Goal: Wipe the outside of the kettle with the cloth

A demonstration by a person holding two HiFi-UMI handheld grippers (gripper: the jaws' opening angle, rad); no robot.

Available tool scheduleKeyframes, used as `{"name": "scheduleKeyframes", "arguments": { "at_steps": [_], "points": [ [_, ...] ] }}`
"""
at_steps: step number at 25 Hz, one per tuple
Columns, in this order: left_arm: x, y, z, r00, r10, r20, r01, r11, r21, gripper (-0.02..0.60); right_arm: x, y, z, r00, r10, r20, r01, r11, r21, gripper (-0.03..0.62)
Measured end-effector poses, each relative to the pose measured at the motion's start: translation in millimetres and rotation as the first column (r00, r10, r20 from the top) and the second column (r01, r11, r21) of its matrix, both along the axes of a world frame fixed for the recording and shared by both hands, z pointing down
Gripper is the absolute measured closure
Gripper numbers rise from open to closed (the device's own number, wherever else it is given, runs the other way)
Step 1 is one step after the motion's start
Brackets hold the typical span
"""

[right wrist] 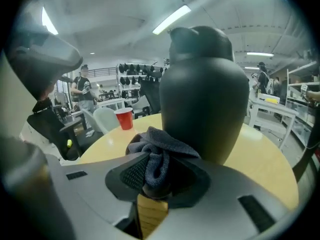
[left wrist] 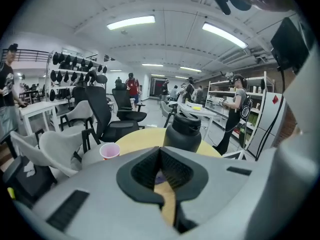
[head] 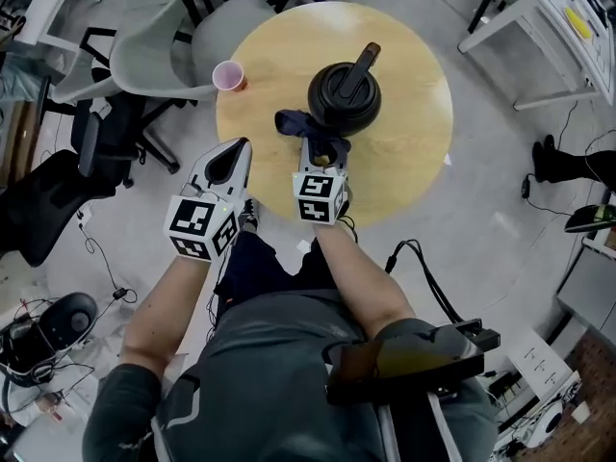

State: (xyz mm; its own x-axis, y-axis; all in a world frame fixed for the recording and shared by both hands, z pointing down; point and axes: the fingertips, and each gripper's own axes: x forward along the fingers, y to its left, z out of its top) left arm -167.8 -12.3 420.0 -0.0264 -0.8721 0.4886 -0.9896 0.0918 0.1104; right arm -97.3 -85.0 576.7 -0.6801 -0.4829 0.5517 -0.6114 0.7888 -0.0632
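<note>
Seen from above, a round light-wood table (head: 409,152) stands on a grey floor, with a pale grey moulded chair (head: 144,51) pushed up beside its left edge. A small pink-red plastic cup (head: 229,75) stands upright on the table, close to that left edge.

Nearer the person, the left gripper (head: 238,147), grey with a marker cube at its back, hovers by the table's near-left edge, well apart from the cup. Its two black ribbed fingers are pressed together with nothing between them.

To its right, a crumpled dark blue-grey cloth (head: 292,121) is bunched just above the tabletop. The right gripper (head: 323,148) reaches in from the table's near edge, its fingers clamped on this cloth; in the right gripper view, folds of cloth bulge out above the pads.

Right of the cloth, a squat black kettle (head: 344,99) with a rounded lid and a dark handle pointing to the far side stands upright at about the table's middle. The cloth sits at the kettle's near-left side, low on its outer wall. Whether cloth and kettle actually touch cannot be made out.
</note>
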Motion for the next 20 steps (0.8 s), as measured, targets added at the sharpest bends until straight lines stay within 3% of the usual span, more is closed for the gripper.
{"name": "scheduleKeyframes", "arguments": {
  "at_steps": [4,9,15,20],
  "points": [
    [-18,-13,2,0.997,0.08,-0.01,-0.08,0.996,0.031,0.574,1,0,14,0.998,0.051,-0.04,-0.051,0.999,-0.003,0.479],
    [-52,-50,-18,0.969,0.232,0.088,-0.24,0.966,0.1,0.574,0,3,-1,0.994,0.09,-0.07,-0.091,0.996,-0.008,0.479],
    [-49,-108,-24,0.883,0.46,0.093,-0.469,0.87,0.15,0.574,-14,14,-68,0.983,0.179,0.032,-0.181,0.979,0.097,0.477],
    [-34,-148,-25,0.776,0.621,0.114,-0.63,0.755,0.179,0.574,-20,11,-108,0.943,0.32,0.094,-0.332,0.924,0.191,0.477]
  ]
}}
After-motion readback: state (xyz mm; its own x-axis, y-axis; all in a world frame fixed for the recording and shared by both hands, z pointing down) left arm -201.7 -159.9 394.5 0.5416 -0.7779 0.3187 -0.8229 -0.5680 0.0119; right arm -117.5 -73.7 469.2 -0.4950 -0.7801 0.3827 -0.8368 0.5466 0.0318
